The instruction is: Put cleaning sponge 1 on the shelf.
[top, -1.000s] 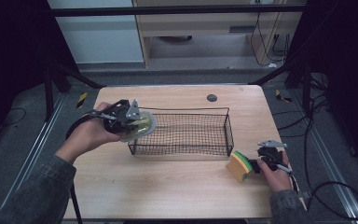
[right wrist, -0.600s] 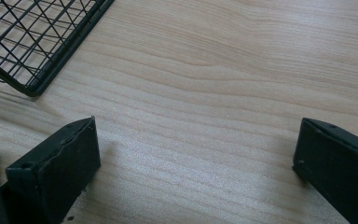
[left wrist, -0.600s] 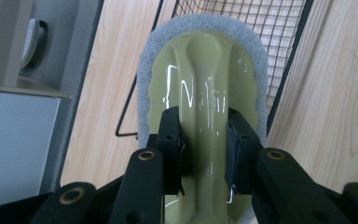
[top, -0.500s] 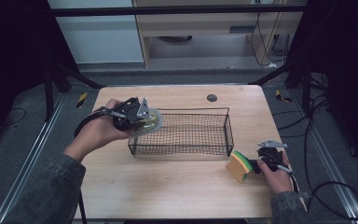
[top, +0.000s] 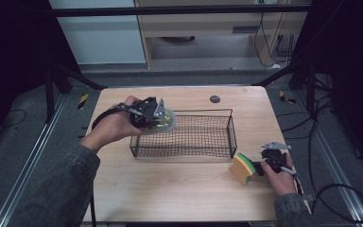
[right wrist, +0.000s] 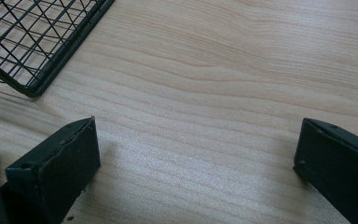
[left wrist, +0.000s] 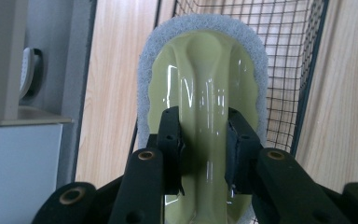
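The left gripper (left wrist: 204, 154) was clenched on the green handle of a scrubbing pad (left wrist: 205, 93), held over the left end of the wire basket (top: 203, 137) near the counter's (top: 170, 189) left edge; the right gripper (right wrist: 196, 163) rested released near the right edge, just beside a yellow-green sponge (top: 242, 168).

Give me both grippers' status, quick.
Left gripper: shut on the green scrubber, held over the wire basket's left end.
Right gripper: open, holding nothing, low over the table.
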Tool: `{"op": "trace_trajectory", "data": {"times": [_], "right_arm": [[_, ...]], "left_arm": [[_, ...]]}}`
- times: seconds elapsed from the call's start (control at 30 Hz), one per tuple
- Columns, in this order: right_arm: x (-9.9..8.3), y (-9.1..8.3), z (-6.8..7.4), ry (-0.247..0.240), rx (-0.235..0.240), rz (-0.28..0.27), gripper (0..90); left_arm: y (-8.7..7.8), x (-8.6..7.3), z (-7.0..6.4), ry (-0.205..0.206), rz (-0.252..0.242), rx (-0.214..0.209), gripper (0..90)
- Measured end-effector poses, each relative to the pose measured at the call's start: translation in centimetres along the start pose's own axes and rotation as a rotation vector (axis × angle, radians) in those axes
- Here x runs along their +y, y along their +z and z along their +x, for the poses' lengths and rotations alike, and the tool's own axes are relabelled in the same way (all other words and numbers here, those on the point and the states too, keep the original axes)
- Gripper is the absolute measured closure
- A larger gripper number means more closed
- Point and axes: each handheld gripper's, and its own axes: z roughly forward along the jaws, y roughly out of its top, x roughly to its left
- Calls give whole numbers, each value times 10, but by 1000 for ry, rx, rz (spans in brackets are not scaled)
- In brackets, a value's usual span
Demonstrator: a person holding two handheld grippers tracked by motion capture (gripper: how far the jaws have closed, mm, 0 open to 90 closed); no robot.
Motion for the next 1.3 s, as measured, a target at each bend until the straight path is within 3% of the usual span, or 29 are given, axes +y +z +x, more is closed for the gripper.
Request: {"op": "trace_trajectory", "data": {"times": [0.33,0.63,0.87,1.3], "right_arm": [[1,1,-1,-9,2,1,4],[0,0,0,-4,1,0,7],[0,0,0,-10,-1,1,7],[0,0,0,-12,1,1,7]], "left_arm": [[9,-3,4,28,-15,-25,708],[17,-12,8,21,-17,-42,708],[31,-16,2,61,13,-71,708],[46,-22,0,61,39,-100,708]]}}
